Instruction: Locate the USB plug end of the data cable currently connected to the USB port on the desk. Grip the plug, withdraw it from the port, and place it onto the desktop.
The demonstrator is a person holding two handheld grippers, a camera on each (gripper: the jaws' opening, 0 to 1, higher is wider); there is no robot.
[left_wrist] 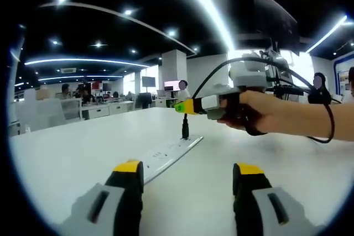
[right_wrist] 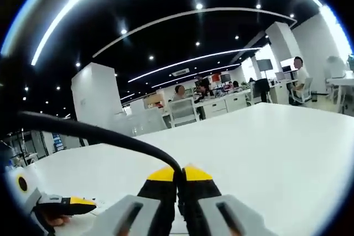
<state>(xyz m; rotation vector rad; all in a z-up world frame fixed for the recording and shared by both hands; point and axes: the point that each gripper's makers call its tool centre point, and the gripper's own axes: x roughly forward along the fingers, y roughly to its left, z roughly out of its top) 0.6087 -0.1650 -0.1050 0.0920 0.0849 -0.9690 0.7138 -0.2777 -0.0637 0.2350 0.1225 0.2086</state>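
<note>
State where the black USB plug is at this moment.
In the left gripper view the USB plug hangs just above the far end of the white power strip, below the right gripper, whose closed jaws pinch its black cable.

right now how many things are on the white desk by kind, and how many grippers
power strip: 1
black data cable, its plug above the strip: 1
grippers: 2, left gripper open, right gripper shut on the cable
total: 4
</note>
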